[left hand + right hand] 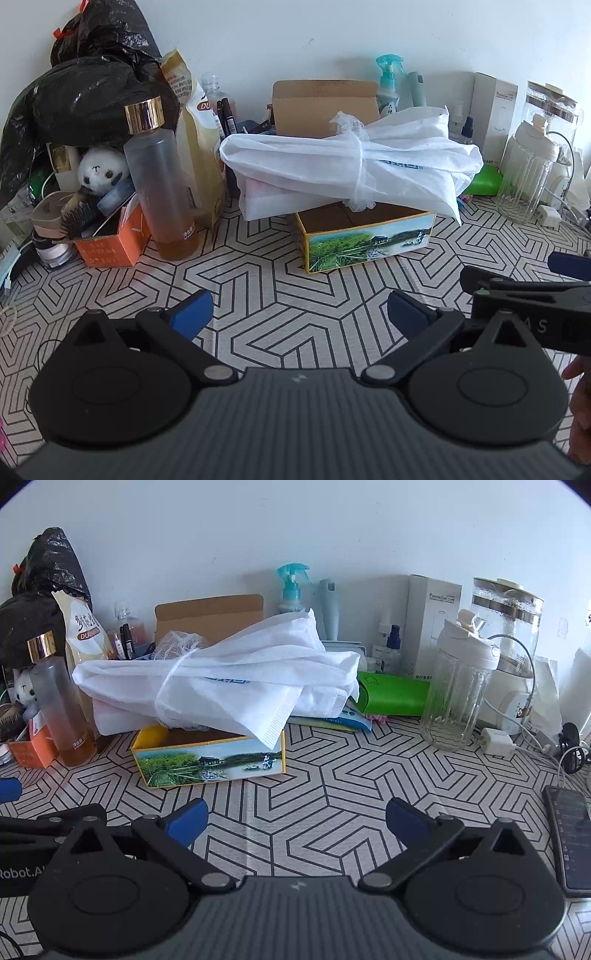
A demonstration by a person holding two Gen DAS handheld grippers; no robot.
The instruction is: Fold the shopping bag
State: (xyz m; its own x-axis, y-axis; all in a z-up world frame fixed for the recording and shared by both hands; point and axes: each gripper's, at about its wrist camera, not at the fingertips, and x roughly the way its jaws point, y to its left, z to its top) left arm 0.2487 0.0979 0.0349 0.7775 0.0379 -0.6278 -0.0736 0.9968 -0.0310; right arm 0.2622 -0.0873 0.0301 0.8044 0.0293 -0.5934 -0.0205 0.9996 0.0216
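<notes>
White non-woven fabric, thin and matte, makes the shopping bag; it lies as a bundle on top of the tissue box, straight ahead of both grippers and well apart from them; its long axis runs left to right across the view, roughly parallel to the back wall; a thin white strap is wound around its middle, and a faint blue print shows on the upper face; one loose corner hangs over the front edge of the box in the right wrist view; the left gripper has its jaws spread wide and holds nothing; the right gripper is likewise wide apart and empty; both hover above the patterned tabletop, side by side; neither looks clearly nearer, though in my judgement the left end of the bundle suits the left gripper and the hanging corner suits the right.
</notes>
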